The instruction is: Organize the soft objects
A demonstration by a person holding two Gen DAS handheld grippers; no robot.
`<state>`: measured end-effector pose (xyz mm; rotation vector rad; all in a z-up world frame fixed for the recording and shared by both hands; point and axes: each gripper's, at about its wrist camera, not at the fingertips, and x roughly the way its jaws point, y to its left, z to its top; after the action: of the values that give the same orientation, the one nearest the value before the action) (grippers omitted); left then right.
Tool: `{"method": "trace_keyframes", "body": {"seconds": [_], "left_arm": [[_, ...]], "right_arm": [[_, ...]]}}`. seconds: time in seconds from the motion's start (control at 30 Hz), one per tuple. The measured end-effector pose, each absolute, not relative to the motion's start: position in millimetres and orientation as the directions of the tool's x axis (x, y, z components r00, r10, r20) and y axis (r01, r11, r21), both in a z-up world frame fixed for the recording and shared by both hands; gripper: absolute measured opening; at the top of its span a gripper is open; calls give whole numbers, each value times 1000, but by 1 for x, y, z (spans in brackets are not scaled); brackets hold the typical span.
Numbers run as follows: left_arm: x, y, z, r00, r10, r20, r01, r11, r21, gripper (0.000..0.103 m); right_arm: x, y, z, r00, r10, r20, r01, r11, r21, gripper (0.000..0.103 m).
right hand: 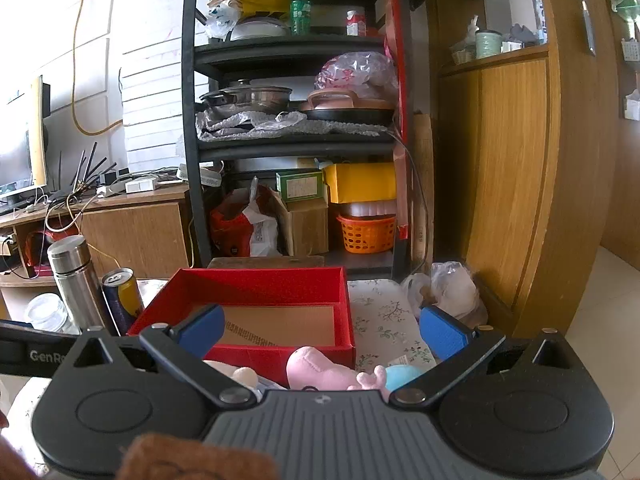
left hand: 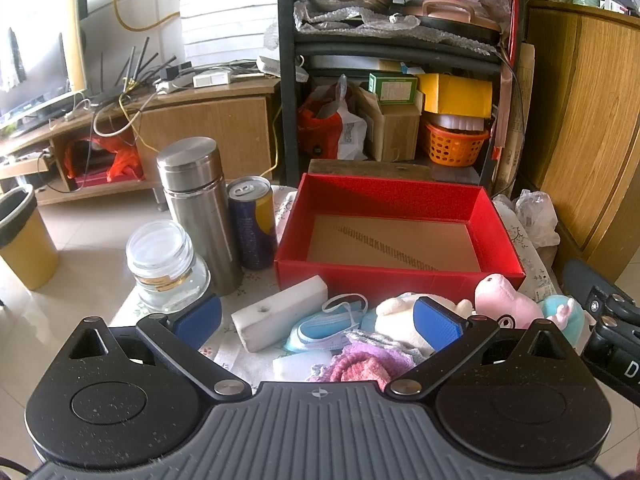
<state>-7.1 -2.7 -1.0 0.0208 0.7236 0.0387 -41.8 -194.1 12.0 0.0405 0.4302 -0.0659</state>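
A cluttered room surrounds a floral-clothed table (right hand: 384,320). The empty red box (left hand: 396,270) sits ready as the bin; soft toys (left hand: 504,298), a mask (left hand: 324,326) and a sponge (left hand: 280,312) lie just before it. The left gripper (left hand: 318,316) and right gripper (right hand: 320,332) hover spread, holding nothing.

A black metal shelving unit (right hand: 296,128) stood at twelve o'clock, wooden cabinet (right hand: 516,184) at three, low TV stand (left hand: 180,120) at ten, daylit.
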Motion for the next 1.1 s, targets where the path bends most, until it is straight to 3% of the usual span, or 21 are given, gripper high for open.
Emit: {"method": "trace_keyframes", "body": {"seconds": [1.1], "left_arm": [[-6,-3,-1,749,47,-661,-28,999,39,98]], "right_arm": [[-45,-196,10,908,-51,-416,73,997,38,79]]}}
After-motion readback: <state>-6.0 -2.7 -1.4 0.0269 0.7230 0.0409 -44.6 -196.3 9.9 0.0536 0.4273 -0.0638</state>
